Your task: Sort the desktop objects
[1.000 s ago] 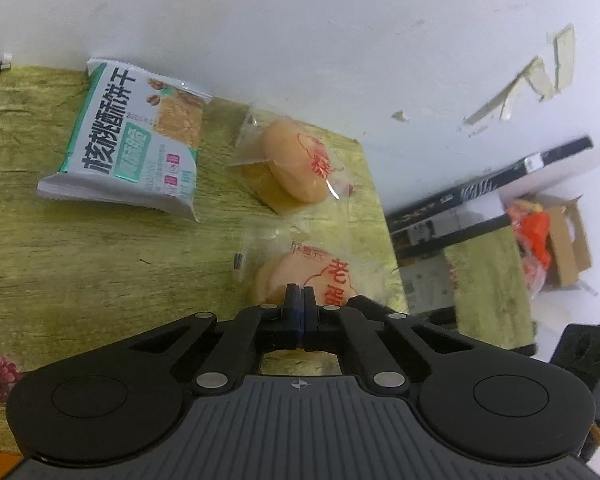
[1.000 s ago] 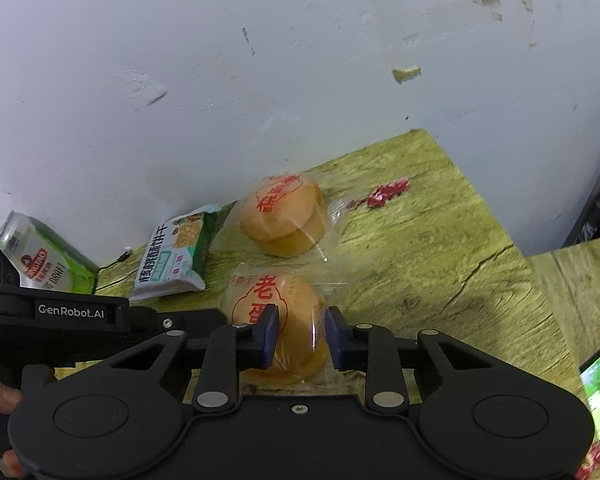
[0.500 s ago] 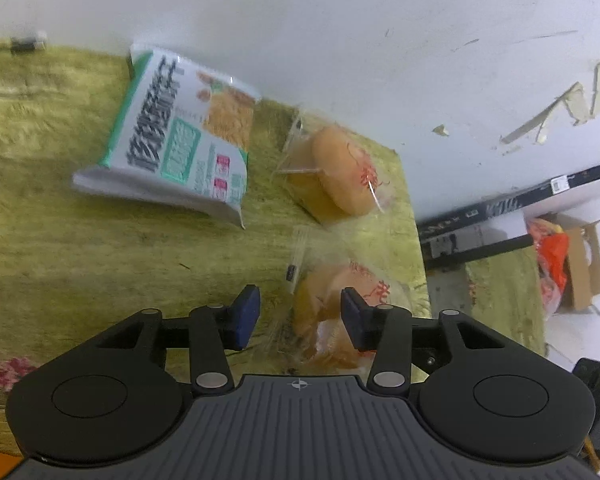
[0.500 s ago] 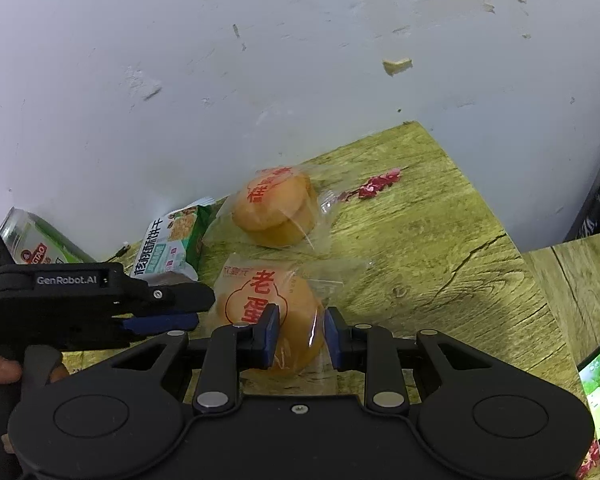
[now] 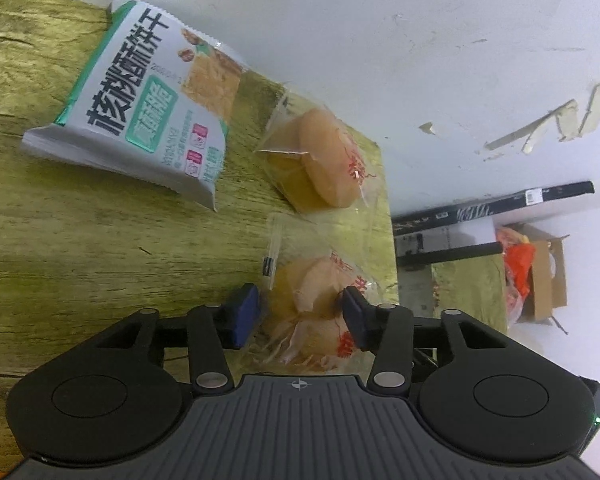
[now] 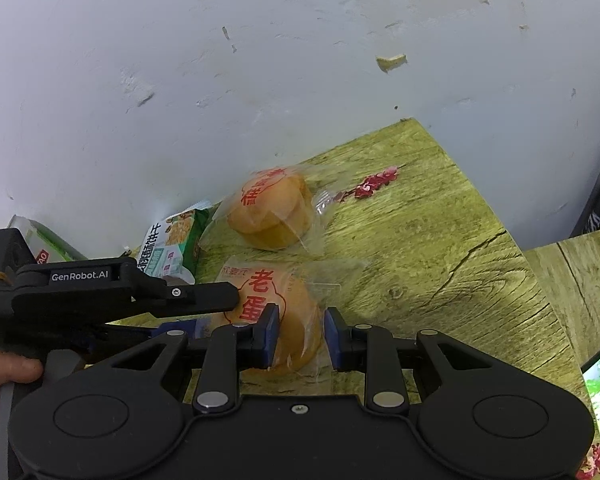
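Two wrapped yellow cakes and a white-green biscuit pack [image 5: 140, 108] lie on the wood-grain table [image 6: 440, 240] by the wall. The near cake [image 5: 312, 292] sits between the fingers of my left gripper [image 5: 300, 316], which is open and straddles it. In the right wrist view my right gripper [image 6: 302, 334] is shut on this same near cake [image 6: 296, 312]. The left gripper's upper finger [image 6: 204, 298] reaches over the cake's left side. Just behind lies the far cake [image 6: 272, 208], and the biscuit pack [image 6: 168, 244] is to its left.
A green packet [image 6: 48, 244] leans at the wall on the far left. A hand [image 6: 4, 376] holds the left gripper. The table's right edge drops to a lower table [image 6: 580, 272]. Beyond it are a long black box [image 5: 500, 208] and a cardboard box [image 5: 548, 280].
My left gripper went from shut to wide open and moved in around the near cake. The right gripper keeps its hold on that cake, drawn slightly back from the wall.
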A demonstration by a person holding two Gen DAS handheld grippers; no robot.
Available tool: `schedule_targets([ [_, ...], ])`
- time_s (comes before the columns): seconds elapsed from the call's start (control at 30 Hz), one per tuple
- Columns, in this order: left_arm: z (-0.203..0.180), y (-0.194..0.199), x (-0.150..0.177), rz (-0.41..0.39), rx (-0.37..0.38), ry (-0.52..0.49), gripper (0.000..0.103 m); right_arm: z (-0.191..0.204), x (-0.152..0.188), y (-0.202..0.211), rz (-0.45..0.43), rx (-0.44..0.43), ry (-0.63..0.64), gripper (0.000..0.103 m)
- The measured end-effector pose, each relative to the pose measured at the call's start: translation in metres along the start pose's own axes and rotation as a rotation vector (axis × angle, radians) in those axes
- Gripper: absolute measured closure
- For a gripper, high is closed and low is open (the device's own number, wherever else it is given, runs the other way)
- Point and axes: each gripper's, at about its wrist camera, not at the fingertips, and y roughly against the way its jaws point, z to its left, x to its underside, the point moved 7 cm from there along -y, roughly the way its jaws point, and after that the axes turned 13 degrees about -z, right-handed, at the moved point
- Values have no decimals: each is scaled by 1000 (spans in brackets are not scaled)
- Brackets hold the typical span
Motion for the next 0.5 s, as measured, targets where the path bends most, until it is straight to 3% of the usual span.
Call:
schedule_targets([
  [0.27, -5, 9, 3, 4, 28, -12, 75, 1, -2, 2, -16, 1, 15, 80],
  [0.5, -8, 17, 6, 12, 35, -19, 76, 1, -2, 8, -21, -16, -8, 81],
])
